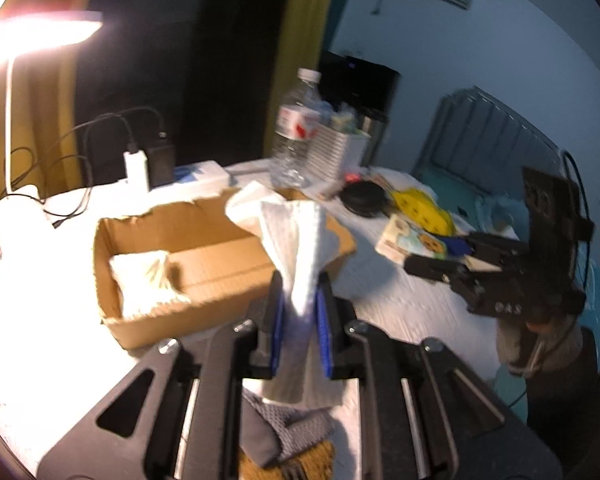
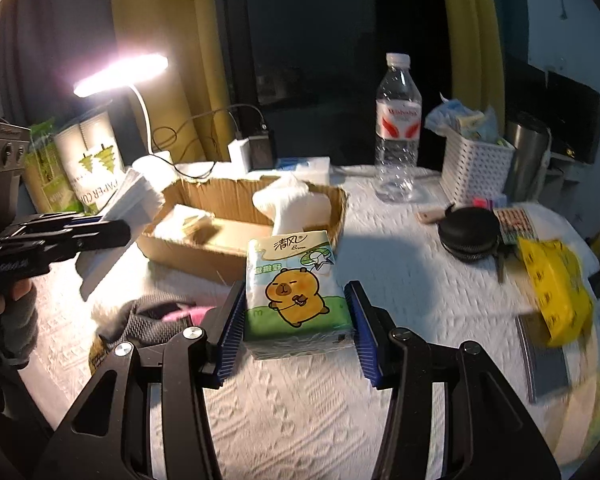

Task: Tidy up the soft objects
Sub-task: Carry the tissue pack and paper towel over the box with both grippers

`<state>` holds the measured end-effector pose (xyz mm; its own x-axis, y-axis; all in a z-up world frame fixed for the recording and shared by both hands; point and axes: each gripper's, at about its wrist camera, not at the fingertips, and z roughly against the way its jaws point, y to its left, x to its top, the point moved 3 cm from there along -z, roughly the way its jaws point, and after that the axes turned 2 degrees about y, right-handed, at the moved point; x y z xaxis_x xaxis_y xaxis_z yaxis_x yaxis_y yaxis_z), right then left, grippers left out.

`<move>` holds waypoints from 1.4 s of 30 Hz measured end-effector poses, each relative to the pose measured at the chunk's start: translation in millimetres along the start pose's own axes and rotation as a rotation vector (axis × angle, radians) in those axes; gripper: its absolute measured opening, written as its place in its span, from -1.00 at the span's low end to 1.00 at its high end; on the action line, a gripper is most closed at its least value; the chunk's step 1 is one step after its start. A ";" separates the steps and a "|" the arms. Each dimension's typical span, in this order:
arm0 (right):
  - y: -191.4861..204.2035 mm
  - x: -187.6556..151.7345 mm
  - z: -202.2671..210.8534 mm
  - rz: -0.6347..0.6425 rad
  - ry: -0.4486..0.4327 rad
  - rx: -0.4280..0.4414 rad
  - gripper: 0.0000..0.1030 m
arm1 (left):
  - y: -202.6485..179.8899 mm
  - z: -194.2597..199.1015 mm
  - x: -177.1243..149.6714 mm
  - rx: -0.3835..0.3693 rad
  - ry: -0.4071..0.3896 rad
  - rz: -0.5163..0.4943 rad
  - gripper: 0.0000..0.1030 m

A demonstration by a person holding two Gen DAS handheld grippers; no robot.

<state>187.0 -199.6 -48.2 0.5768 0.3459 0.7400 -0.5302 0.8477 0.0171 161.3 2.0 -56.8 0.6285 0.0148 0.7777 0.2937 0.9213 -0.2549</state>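
Note:
My left gripper (image 1: 299, 312) is shut on a white cloth (image 1: 296, 240) and holds it up in front of an open cardboard box (image 1: 204, 264). A folded cream cloth (image 1: 144, 280) lies in the box's left end. My right gripper (image 2: 296, 320) is shut on a tissue pack with a cartoon capybara (image 2: 292, 284), held above the table in front of the box (image 2: 204, 256). A white cloth (image 2: 292, 204) sticks up from the box's right end. The left gripper (image 2: 104, 230) shows at the left with its cloth (image 2: 132, 200).
Grey and mustard knit pieces (image 1: 288, 440) lie below my left gripper. A lamp (image 2: 120, 76), a water bottle (image 2: 396, 128), a white basket (image 2: 476, 164), a black round case (image 2: 468, 232) and a yellow pack (image 2: 556, 288) stand around on the white table cover (image 2: 300, 408).

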 end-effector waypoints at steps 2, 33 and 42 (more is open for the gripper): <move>-1.9 5.9 -4.1 0.006 -0.008 0.011 0.01 | 4.2 -6.3 7.2 0.018 -0.008 0.017 -0.72; -43.5 49.1 -39.0 0.002 -0.060 0.081 0.01 | 16.1 -117.3 45.3 0.072 0.078 0.166 0.32; -15.3 56.7 -79.3 0.028 -0.012 0.111 0.01 | 38.3 -88.8 32.3 0.099 0.064 0.187 0.51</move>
<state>277.0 -161.1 -59.8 0.5537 0.3634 0.7492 -0.6117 0.7880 0.0699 256.8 3.3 -92.4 0.7110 0.1668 0.6831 0.0980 0.9385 -0.3311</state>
